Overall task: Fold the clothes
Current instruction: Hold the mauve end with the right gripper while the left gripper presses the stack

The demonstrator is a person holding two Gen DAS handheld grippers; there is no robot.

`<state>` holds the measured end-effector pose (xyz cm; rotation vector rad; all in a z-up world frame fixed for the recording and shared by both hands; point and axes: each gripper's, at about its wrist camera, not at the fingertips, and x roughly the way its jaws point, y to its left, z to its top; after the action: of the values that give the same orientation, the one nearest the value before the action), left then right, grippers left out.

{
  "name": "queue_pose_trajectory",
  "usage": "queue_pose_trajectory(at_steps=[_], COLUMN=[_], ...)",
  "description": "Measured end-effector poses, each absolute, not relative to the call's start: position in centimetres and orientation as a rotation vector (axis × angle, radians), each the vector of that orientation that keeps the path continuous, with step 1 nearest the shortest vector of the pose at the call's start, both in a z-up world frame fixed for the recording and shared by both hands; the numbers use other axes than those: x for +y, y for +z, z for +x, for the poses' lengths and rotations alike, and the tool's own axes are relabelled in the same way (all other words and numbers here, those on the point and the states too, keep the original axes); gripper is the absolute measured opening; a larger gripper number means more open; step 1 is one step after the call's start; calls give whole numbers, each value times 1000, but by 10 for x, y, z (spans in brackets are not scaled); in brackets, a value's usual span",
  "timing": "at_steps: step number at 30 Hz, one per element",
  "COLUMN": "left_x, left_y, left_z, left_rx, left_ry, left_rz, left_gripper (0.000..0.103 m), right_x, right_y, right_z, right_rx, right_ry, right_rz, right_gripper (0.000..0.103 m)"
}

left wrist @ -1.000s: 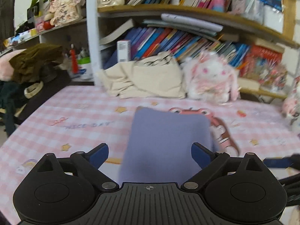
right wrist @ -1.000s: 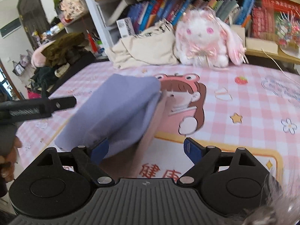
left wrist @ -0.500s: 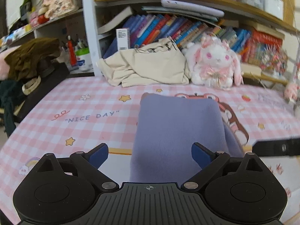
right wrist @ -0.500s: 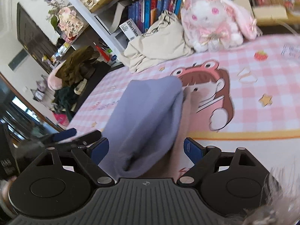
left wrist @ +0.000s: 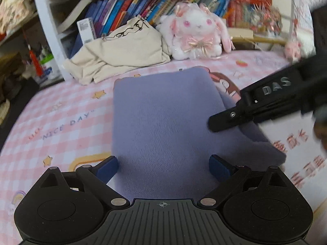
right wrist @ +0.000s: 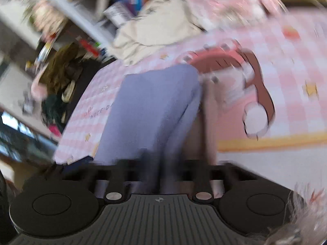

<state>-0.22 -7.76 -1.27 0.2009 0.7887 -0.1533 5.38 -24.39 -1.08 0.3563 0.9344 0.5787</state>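
Note:
A folded lavender garment (left wrist: 163,120) lies on the pink checked tablecloth (left wrist: 61,122). My left gripper (left wrist: 163,166) is open, its blue pads either side of the garment's near edge. My right gripper (left wrist: 212,122) reaches in from the right in the left wrist view and sits on the garment's right edge. The right wrist view is blurred: the garment (right wrist: 155,106) runs down between the fingers, which look drawn close together on it (right wrist: 159,171).
A crumpled beige garment (left wrist: 126,51) and a pink-and-white plush rabbit (left wrist: 196,34) sit at the back of the table against a bookshelf (left wrist: 143,10). Dark clothes are piled off the table's left side (right wrist: 61,77).
My right gripper has swung in over the garment's right edge and its fingers have closed in on the cloth. The left gripper has tilted down a little over the garment and stays open.

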Motion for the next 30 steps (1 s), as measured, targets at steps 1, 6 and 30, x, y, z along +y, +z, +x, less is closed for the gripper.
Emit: queue_pose_trajectory(at_steps=[1,6,30], left_x=[-77,-62,-51], left_y=[-13,-9,4], left_z=[-4,-1,-14], left_rx=[780,801,734], left_ry=[-155,-171,-80], left_rz=[195,90,107], left_gripper=[99,103,103], right_x=[-240,-239,-251], right_y=[-3,-7,-33], right_z=[42,10,48], right_rx=[853,708,882], right_ry=[617,632,496], right_rz=[282,119,293], right_gripper=[15,15,16])
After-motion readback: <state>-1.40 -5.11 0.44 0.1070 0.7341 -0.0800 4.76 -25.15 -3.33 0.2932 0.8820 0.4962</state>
